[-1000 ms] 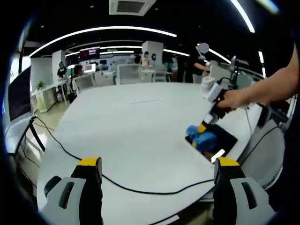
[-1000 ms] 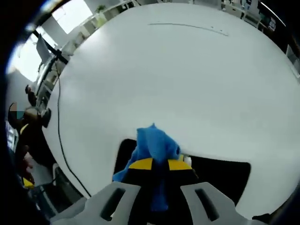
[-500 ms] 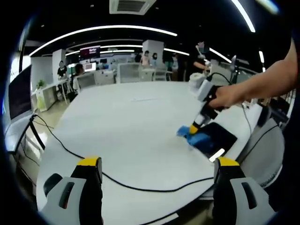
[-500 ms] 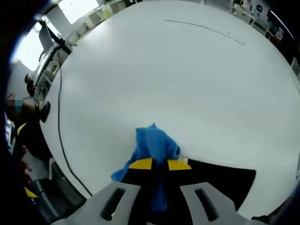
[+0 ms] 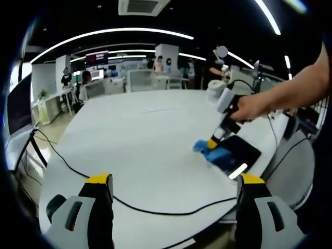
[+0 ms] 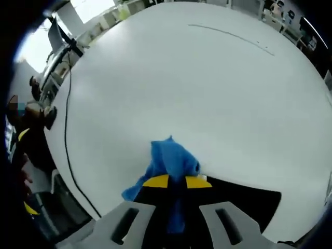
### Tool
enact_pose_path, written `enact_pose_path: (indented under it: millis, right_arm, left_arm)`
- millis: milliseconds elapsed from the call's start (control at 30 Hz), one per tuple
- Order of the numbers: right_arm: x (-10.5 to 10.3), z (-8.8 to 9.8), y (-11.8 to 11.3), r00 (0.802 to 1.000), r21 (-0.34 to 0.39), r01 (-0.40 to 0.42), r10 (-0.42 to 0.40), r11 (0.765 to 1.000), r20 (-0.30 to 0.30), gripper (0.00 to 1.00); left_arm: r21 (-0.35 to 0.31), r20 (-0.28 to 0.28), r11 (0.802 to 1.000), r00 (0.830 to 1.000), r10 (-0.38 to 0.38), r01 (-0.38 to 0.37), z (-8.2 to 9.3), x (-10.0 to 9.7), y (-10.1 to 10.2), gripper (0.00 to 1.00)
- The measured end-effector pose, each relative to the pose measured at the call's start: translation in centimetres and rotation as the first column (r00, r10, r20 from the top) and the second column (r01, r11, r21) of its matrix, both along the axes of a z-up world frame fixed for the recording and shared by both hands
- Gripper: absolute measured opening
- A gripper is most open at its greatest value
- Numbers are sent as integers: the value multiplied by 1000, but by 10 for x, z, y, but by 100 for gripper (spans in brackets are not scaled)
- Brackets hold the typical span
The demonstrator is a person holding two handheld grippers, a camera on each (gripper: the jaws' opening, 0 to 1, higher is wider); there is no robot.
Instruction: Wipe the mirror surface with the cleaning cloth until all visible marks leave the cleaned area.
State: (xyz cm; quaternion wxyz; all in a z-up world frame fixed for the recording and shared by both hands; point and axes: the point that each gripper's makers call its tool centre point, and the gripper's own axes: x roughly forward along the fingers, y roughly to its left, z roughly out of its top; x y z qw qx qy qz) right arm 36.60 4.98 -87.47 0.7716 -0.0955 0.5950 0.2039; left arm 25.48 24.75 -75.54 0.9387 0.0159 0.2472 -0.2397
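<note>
A dark rectangular mirror (image 5: 239,153) lies flat near the right edge of the round white table (image 5: 145,140). My right gripper (image 5: 212,143), held by a hand, presses a blue cleaning cloth (image 5: 211,151) onto the mirror's left end. In the right gripper view the right gripper (image 6: 177,182) is shut on the blue cloth (image 6: 173,160), which bunches up past the yellow-tipped jaws over the mirror (image 6: 249,199) edge. My left gripper (image 5: 176,181) hangs open off the table's near edge, with nothing between its jaws.
A black cable (image 5: 135,205) runs across the table's near side and off its left edge. Desks, screens and several people stand in the office behind. A grey chair (image 5: 290,174) sits at the right of the table.
My right gripper has dragged the cloth leftward from the mirror's middle to its left end, uncovering more dark glass. The left gripper has stayed still.
</note>
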Motion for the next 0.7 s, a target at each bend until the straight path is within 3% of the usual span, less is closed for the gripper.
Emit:
enact_pose_path:
  millis: [133,267,433,700]
  right_arm:
    - [-5,0,0,1000,30,-4,4,1000,7,4]
    - [-18,3,2,999,20,-44,44,999,6,4]
    - [-19,0,4,994,-9,-101,101,995,46,4]
    - [-31,0,6,993,-3,-113,113,994,43,4]
  left_arm:
    - [2,4,1000,1000,9,-9,2,0,2,100]
    - [0,6,1000,1000,12,-12,2,0,1,100]
    - [3,14,1000,1000,8,-8,3,1,-2,100]
    - [6,14,1000,1000,2,-2,4,0,-3,100]
